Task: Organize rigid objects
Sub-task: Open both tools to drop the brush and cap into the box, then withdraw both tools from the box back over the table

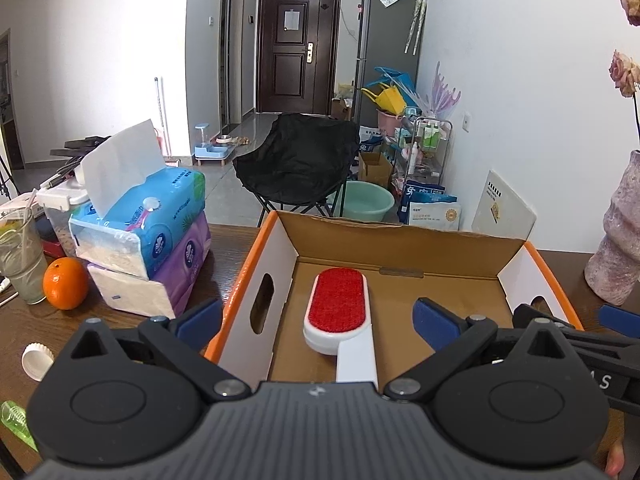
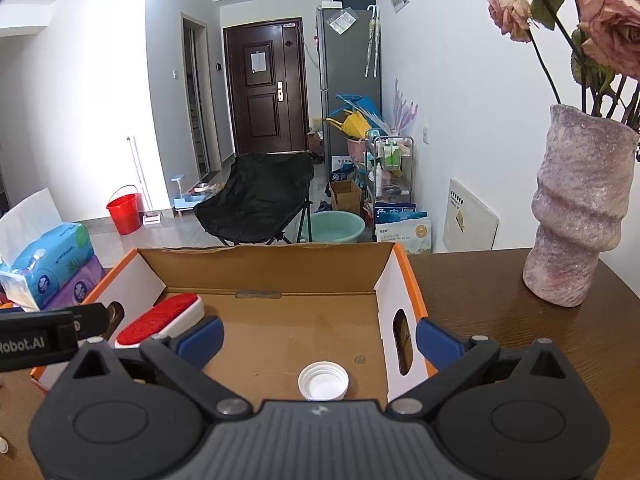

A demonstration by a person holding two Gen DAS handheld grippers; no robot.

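An open cardboard box [image 1: 256,276] with orange rims stands on the dark wooden table; it also shows in the right wrist view [image 2: 404,276]. A white lint brush with a red pad [image 1: 338,304] lies inside it, seen too in the right wrist view [image 2: 160,318]. A white bottle cap [image 2: 323,381] lies on the box floor. My left gripper [image 1: 318,322] is open and empty over the box, with the brush between its fingers. My right gripper [image 2: 319,338] is open and empty above the cap. Another white cap [image 1: 37,360] lies on the table left of the box.
Stacked tissue packs [image 1: 148,236], an orange [image 1: 65,283] and a glass [image 1: 18,264] stand left of the box. A green plastic piece [image 1: 14,420] lies at the near left. A pink vase [image 2: 576,216] with roses stands right of the box.
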